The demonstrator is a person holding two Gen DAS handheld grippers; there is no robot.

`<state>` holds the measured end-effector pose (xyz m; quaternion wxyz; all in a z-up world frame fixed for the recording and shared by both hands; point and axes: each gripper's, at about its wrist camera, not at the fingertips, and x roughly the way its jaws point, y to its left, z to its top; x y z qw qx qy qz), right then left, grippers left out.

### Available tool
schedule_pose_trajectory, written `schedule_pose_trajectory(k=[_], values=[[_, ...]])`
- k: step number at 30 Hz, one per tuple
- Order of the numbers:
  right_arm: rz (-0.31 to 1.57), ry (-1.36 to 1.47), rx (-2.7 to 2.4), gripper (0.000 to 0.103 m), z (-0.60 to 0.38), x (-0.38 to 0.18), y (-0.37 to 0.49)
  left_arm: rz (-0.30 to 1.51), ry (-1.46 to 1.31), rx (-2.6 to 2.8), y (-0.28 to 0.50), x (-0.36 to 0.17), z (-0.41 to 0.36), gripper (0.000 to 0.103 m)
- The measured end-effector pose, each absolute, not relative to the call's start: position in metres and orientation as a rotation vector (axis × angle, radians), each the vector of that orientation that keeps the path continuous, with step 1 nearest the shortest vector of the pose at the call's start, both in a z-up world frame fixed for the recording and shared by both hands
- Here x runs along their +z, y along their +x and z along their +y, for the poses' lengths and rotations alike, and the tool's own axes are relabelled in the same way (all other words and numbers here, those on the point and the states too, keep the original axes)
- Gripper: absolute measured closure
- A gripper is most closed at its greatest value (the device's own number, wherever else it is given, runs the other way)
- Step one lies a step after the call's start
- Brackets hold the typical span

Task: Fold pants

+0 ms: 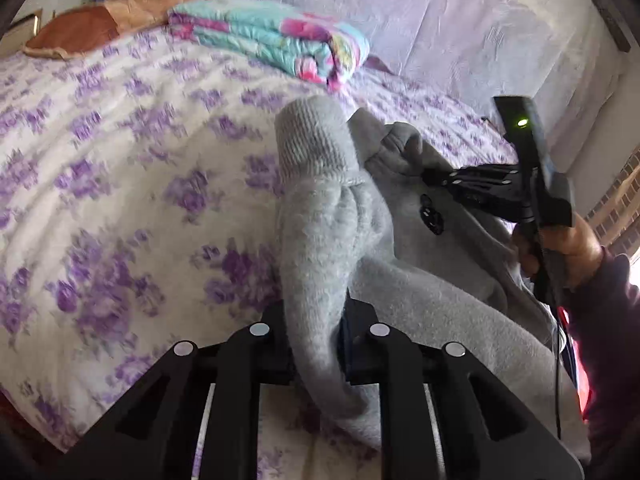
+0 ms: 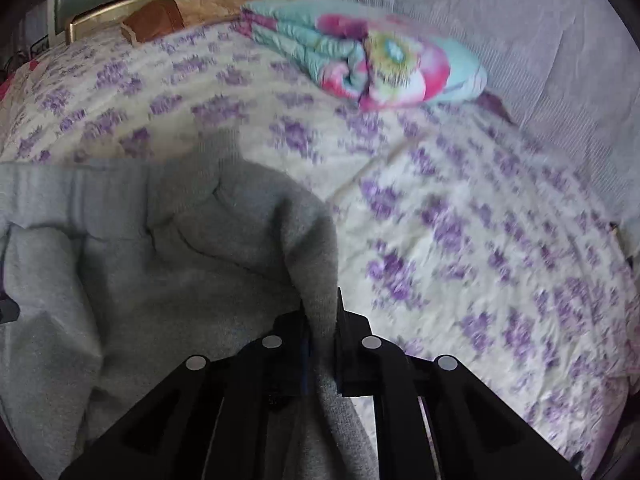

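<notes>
I have the grey pants [image 1: 320, 216] lifted off the bed [image 1: 120, 160], held in both tools at once. My left tool [image 1: 318, 344] is pinching a thick roll of fleece just below a ribbed cuff [image 1: 312, 140], so this end is a leg bottom with the inside showing. My right tool [image 2: 322, 340] is pressed together on another fold of the same grey cloth, and from the left wrist view I can see it [image 1: 436, 178] gripping the garment near a small dark emblem [image 1: 432, 216].

I judge the fold as barely started. The fabric hangs bunched and twisted between the tools, no flat layer lies on the flowered bedspread, and I see no crease set anywhere. What is left, as I read it, is nearly everything: spread the pants flat on the bed, bring one leg over the other, then double them along their length.

Farther up the bed sit a folded turquoise and pink quilt [image 2: 360, 60] and a brown pillow [image 1: 72, 32], well apart from my working area.
</notes>
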<state>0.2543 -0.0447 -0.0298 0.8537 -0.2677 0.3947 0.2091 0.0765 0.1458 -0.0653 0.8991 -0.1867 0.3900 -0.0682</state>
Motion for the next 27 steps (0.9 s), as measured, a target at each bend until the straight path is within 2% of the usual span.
schedule_pose_trajectory(k=[6,7,8,9,10,11,12,14,17,23,27], values=[[0.586,-0.492,0.612,0.094,0.029,0.07,0.257,0.594,-0.511,-0.015,0.028,-0.02,0.194,0.089],[0.554,-0.466,0.65,0.089,0.045,0.079,0.256,0.551,-0.509,0.041,0.014,-0.01,0.204,0.088],[0.522,-0.449,0.666,0.077,0.061,0.085,0.258,0.528,-0.504,0.099,0.004,-0.004,0.212,0.086],[0.496,-0.461,0.63,0.016,0.078,0.085,0.259,0.527,-0.49,0.156,-0.001,-0.002,0.217,0.077],[0.478,-0.514,0.538,0.006,0.095,0.079,0.261,0.546,-0.46,0.23,-0.003,-0.004,0.223,0.051],[0.462,-0.583,0.46,0.005,0.108,0.069,0.262,0.585,-0.427,0.306,-0.002,-0.01,0.23,0.038],[0.462,-0.644,0.429,0.006,0.115,0.059,0.262,0.628,-0.418,0.355,-0.002,-0.02,0.238,0.032],[0.44,-0.675,0.396,0.006,0.104,0.05,0.255,0.67,-0.427,0.391,-0.005,-0.032,0.251,0.032],[0.448,-0.628,0.35,0.006,0.042,0.057,0.253,0.625,-0.401,0.444,-0.018,-0.026,0.258,0.032],[0.58,-0.475,0.137,0.006,-0.144,0.051,0.239,0.556,-0.382,0.294,0.006,0.001,0.253,0.031],[0.727,-0.276,0.056,0.006,-0.255,0.014,0.208,0.596,-0.326,0.156,0.036,0.003,0.209,0.03]])
